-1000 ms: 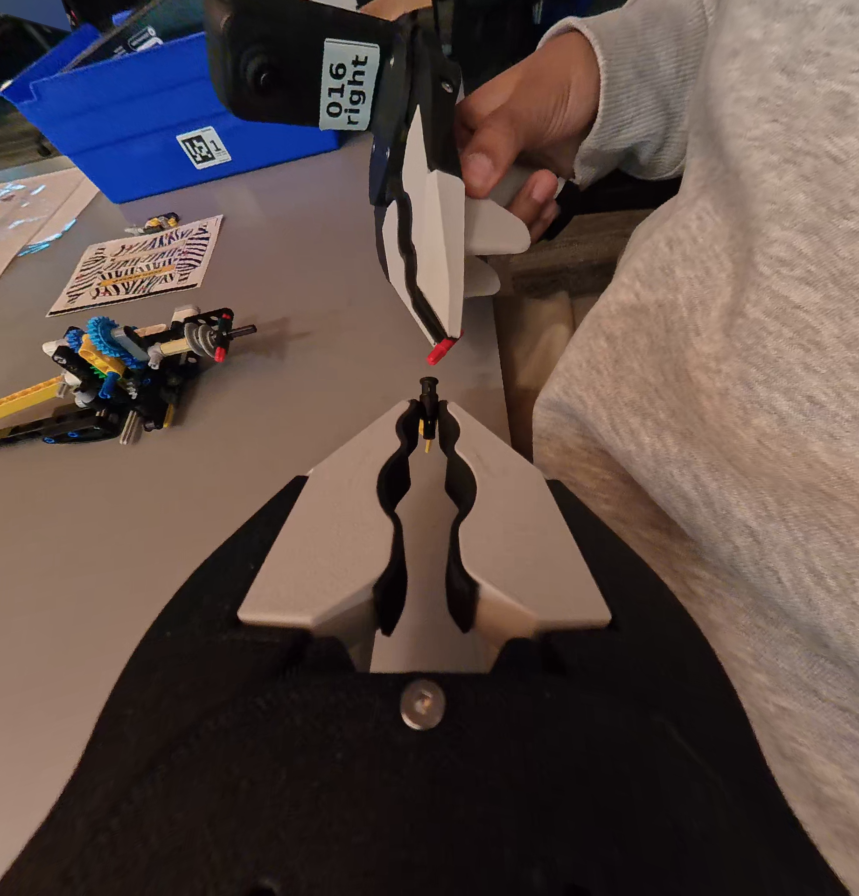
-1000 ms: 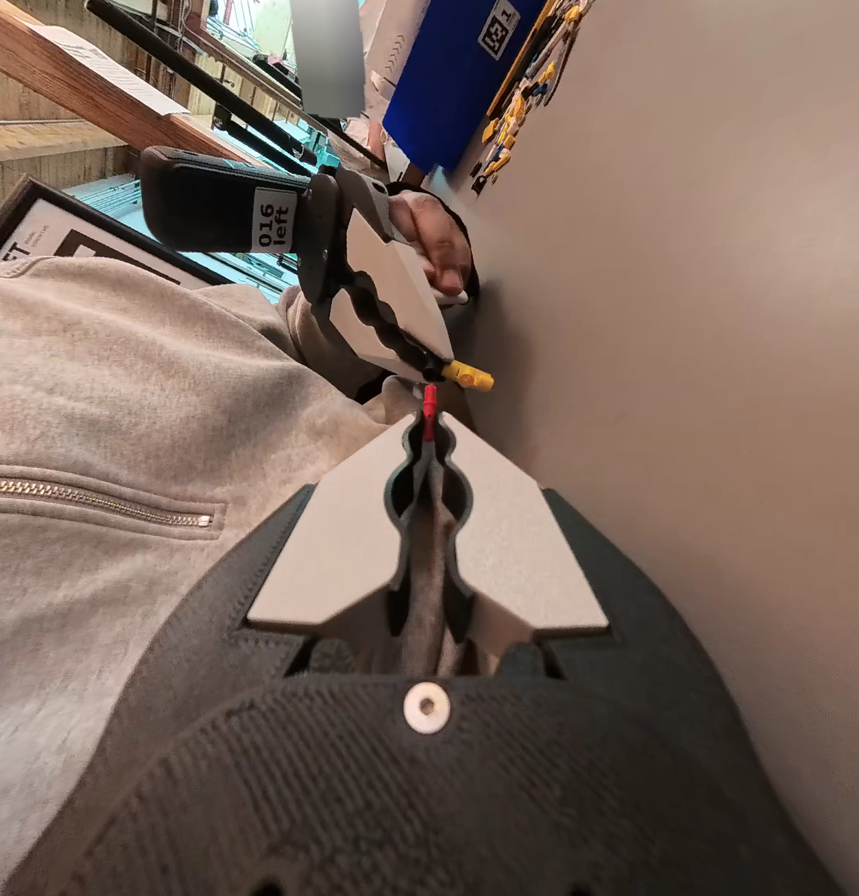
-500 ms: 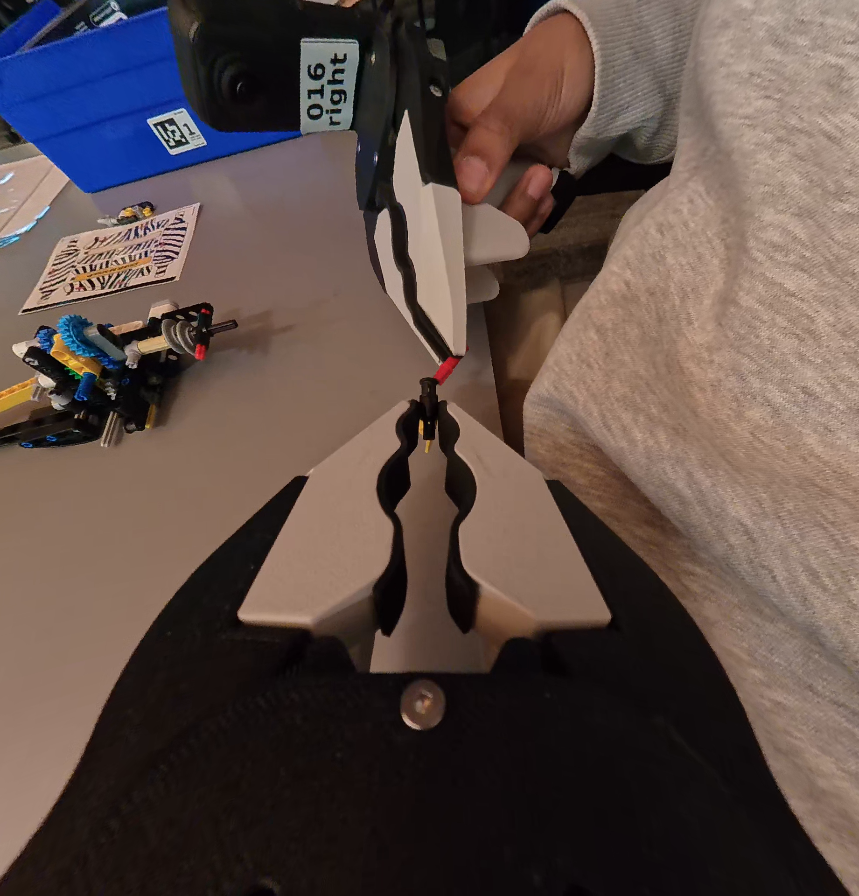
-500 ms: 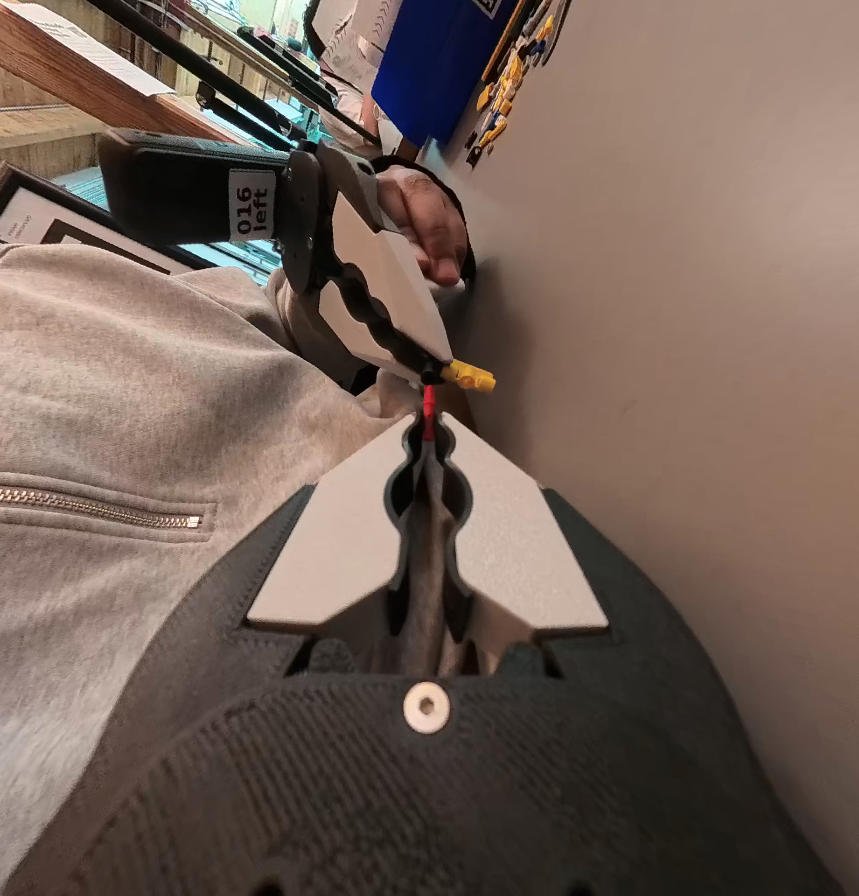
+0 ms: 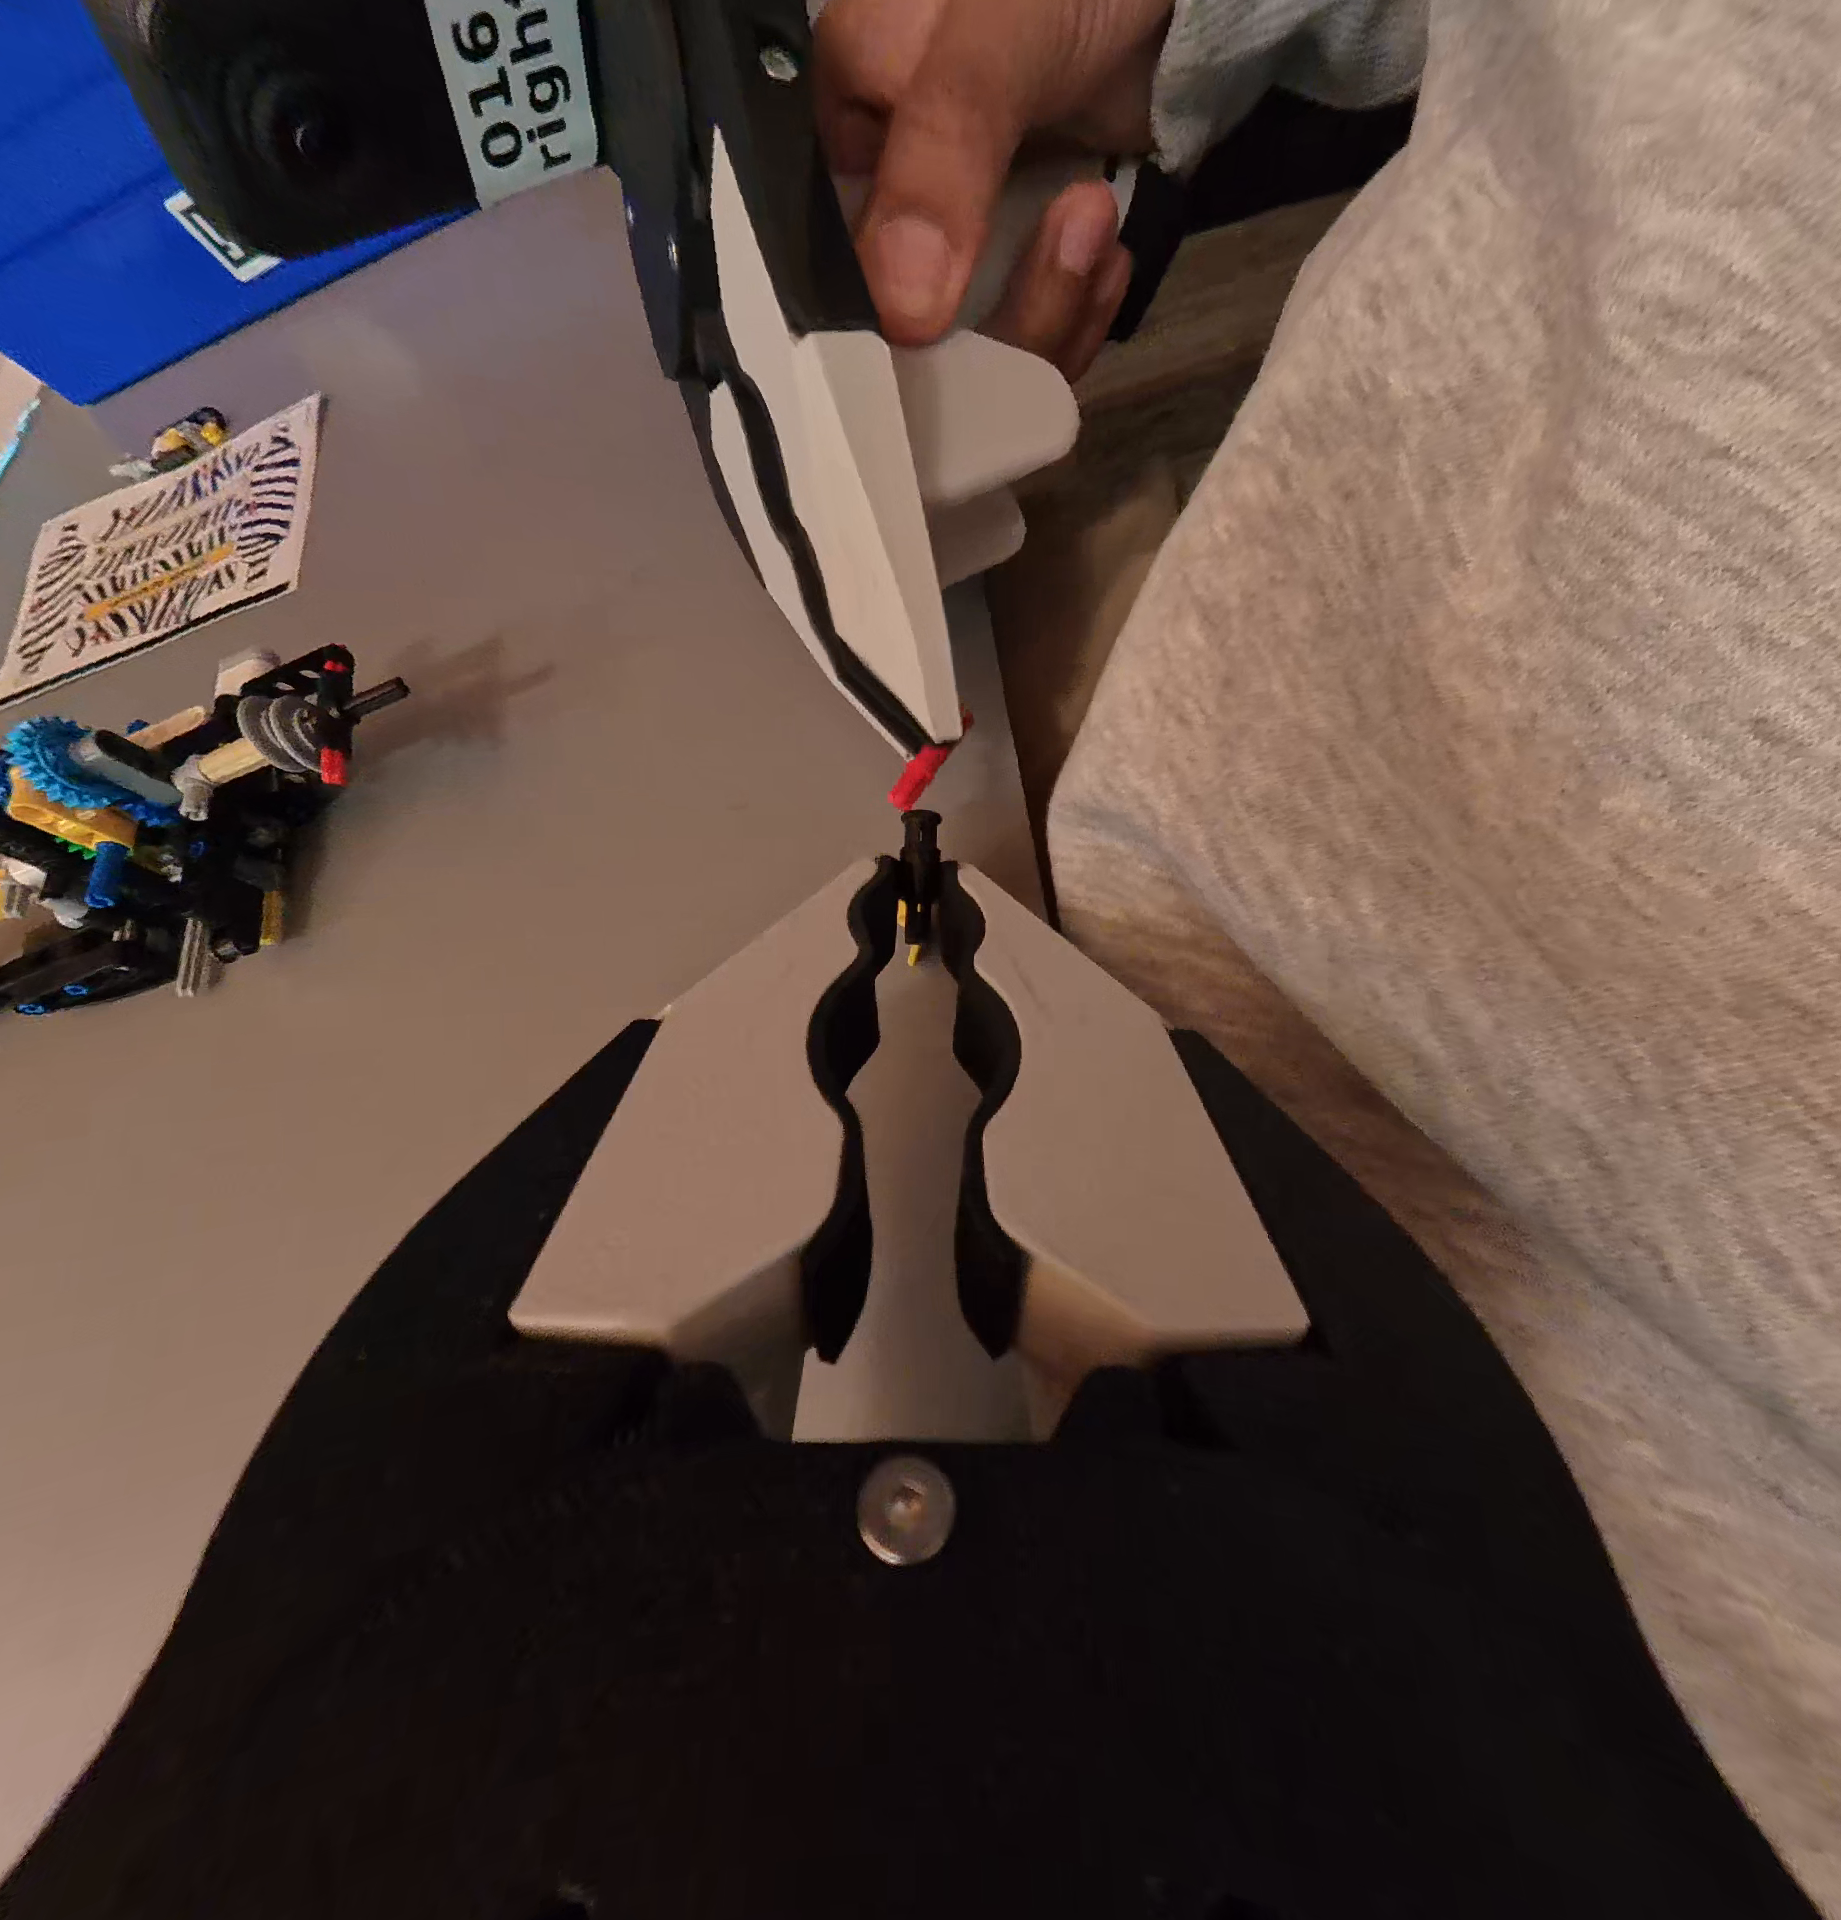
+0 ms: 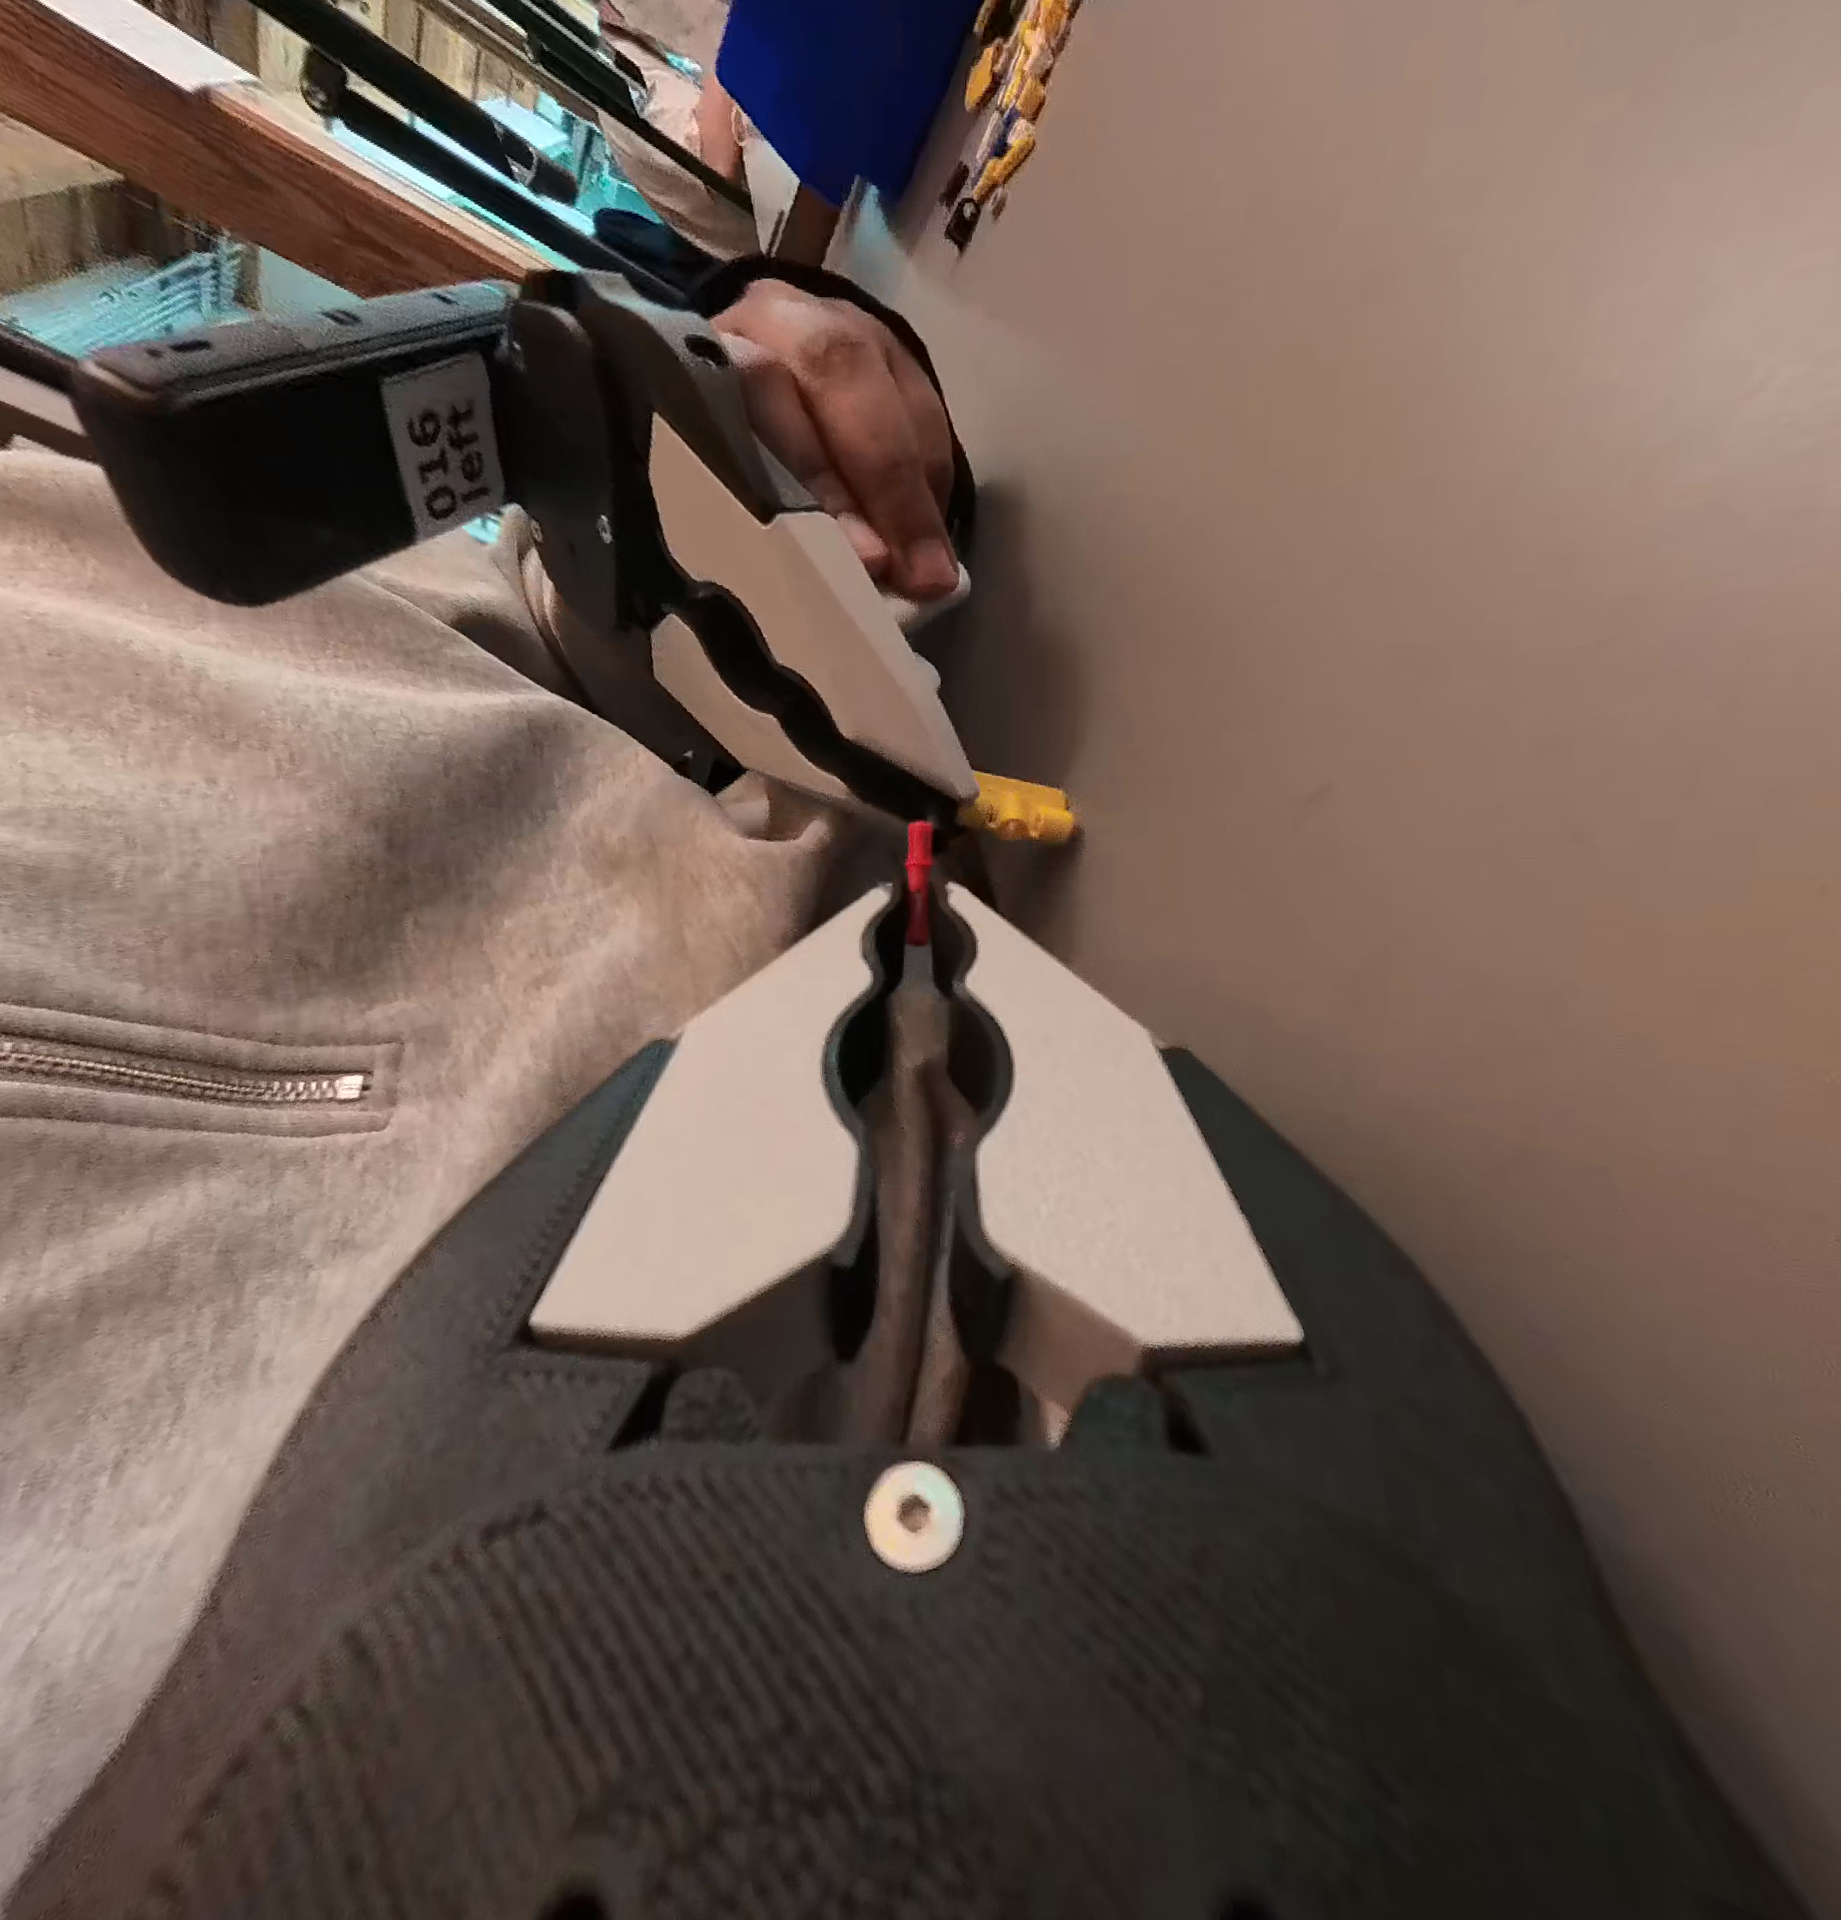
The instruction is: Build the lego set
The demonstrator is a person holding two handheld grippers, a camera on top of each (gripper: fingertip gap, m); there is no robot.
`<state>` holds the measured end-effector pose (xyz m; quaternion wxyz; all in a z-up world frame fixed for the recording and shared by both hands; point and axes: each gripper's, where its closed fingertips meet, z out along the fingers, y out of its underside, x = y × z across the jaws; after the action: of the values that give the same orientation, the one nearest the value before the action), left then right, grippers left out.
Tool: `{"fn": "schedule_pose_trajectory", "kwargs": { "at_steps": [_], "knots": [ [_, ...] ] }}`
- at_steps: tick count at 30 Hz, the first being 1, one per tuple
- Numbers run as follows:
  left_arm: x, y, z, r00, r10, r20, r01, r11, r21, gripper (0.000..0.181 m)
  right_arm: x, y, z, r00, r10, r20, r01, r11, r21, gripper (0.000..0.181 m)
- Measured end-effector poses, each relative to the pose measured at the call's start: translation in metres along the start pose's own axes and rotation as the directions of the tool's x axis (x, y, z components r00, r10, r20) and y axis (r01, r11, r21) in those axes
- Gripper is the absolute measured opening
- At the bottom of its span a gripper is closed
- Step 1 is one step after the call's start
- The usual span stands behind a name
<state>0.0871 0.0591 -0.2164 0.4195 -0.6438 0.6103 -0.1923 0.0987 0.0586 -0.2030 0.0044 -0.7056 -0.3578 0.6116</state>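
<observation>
My left gripper [image 5: 916, 883] is shut on a small black pin [image 5: 918, 840] joined to a yellow piece [image 6: 1020, 812], held above the table's near edge. My right gripper [image 6: 918, 894] is shut on a small red pin [image 6: 916, 868]. In the left wrist view the right gripper [image 5: 931, 732] comes down from above, and its red pin [image 5: 916, 777] ends just short of the black pin's tip. In the right wrist view the left gripper [image 6: 942, 795] crosses from the upper left. A part-built lego model [image 5: 147, 821] with a blue gear and black and yellow beams lies on the grey table [image 5: 480, 520] at the left.
A striped sticker sheet [image 5: 157, 551] lies beyond the model. A blue bin [image 5: 54, 260] stands at the back left. A person in a grey sweatshirt [image 5: 1518, 727] fills the right side, close to the table's edge. Loose yellow pieces [image 6: 1009, 135] lie far off on the table. My two grippers' fingertips are within a few centimetres of each other. Both grippers' tips are roughly 20 centimeters from the part-built lego model [image 5: 147, 821].
The right gripper has drawn closer to the left wrist camera. Its red pin touched the black pin's tip half a second ago and now sits just off it, angled to the upper right.
</observation>
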Motion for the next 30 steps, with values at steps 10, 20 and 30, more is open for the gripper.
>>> {"fn": "schedule_pose_trajectory", "kwargs": {
  "at_steps": [10,20,30],
  "knots": [
    [-0.0039,-0.0012,-0.0017,1.000,-0.028,0.010,0.028,1.000,0.012,0.007,0.0052,0.0037,-0.0007,1.000,0.011,-0.026,-0.012,1.000,-0.020,0.003],
    [-0.0010,0.0003,0.0001,1.000,-0.012,-0.007,0.012,1.000,-0.003,0.007,0.0053,0.0055,0.0009,0.999,-0.011,-0.046,0.010,0.999,-0.034,0.003],
    [-0.0007,0.0001,0.0005,1.000,0.000,0.002,0.000,1.000,-0.004,0.008,0.0037,0.0043,0.0012,0.998,-0.037,-0.056,0.035,0.999,-0.033,0.003]
  ]
}}
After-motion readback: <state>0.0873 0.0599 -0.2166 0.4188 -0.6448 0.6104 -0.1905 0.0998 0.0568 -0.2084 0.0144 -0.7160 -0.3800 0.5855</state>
